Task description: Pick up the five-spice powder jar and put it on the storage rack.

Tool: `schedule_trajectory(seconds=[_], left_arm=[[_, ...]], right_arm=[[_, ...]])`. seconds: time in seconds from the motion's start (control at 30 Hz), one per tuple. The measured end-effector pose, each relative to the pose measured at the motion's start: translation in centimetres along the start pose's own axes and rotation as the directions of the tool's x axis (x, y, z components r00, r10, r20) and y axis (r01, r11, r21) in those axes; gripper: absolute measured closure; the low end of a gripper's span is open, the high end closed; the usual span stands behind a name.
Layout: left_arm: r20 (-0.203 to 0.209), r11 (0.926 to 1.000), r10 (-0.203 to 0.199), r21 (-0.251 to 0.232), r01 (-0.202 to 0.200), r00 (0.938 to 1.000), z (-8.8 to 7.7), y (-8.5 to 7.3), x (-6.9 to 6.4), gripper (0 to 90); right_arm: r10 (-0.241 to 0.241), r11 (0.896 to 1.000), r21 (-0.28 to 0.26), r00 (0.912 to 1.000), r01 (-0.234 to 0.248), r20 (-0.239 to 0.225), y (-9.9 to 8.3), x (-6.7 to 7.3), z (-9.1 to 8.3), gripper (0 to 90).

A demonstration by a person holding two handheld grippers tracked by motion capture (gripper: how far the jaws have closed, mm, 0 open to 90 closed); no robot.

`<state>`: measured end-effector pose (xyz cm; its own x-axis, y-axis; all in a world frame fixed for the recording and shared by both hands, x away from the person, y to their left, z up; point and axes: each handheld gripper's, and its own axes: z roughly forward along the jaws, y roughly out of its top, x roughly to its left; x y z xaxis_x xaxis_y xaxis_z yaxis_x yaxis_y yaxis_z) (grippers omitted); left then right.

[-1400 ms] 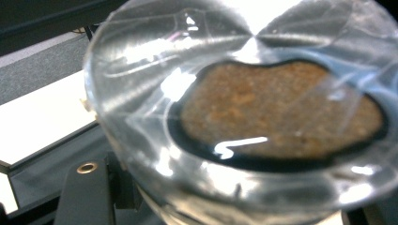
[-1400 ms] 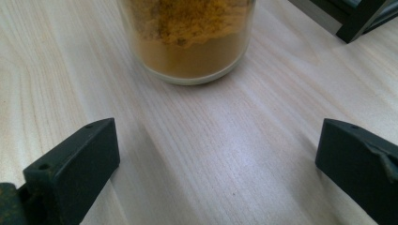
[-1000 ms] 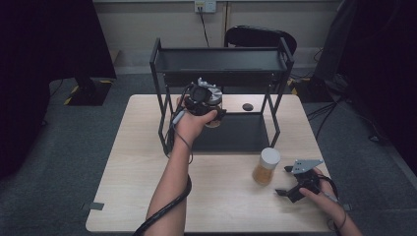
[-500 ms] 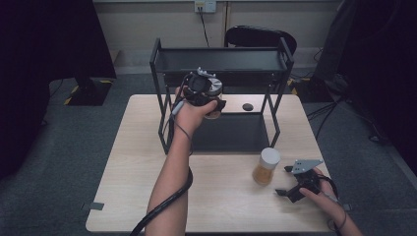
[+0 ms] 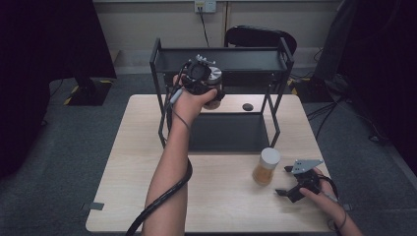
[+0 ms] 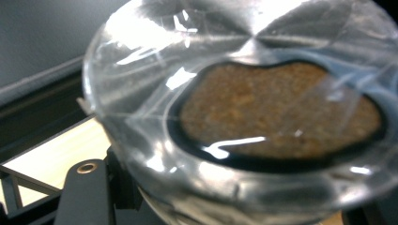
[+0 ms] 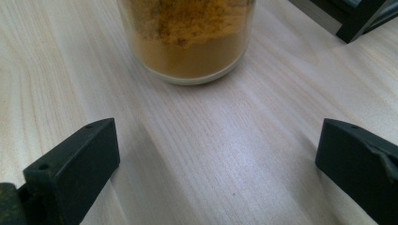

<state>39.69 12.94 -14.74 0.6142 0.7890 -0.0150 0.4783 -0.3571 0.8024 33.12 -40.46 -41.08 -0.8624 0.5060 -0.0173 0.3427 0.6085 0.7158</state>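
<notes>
1. Clear glass jar (image 6: pixel 244 117) pressed between the left gripper's (image 5: pixel 199 81) black fingers, with speckled brown powder dark-rimmed inside.
2. Second jar (image 5: pixel 266 167) just ahead of the right gripper's (image 7: pixel 211 164) black fingers (image 7: pixel 75 164): white lid, ochre-yellow powder behind clear glass.
3. Pale blond surface (image 5: pixel 221 196) under those fingers, streaked with fine straight wood grain.
4. Matt black rack (image 5: pixel 223 61) beyond, with a small black round thing (image 5: pixel 248 106) beneath it.
5. Grey plate (image 5: pixel 305 165) atop the right gripper.

A lab or office test room: grey carpet floor (image 5: pixel 59 147), a plain wooden table (image 5: pixel 137 196), a wall socket (image 5: pixel 205 6) with a cable above the skirting, a black office chair (image 5: pixel 260 37) behind the far edge, and hazard tape (image 5: pixel 71 93) on the floor.
</notes>
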Motion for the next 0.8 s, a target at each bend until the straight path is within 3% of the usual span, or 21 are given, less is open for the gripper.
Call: schedule_trajectory(seconds=[0.8], left_arm=[[-0.026,0.9998,0.002,-0.019,-0.003,0.9997,-2.5,3.0,0.5,31.6]], right_arm=[[0.000,1.000,0.000,1.0000,0.000,0.000,0.0,0.0,0.0,0.0]])
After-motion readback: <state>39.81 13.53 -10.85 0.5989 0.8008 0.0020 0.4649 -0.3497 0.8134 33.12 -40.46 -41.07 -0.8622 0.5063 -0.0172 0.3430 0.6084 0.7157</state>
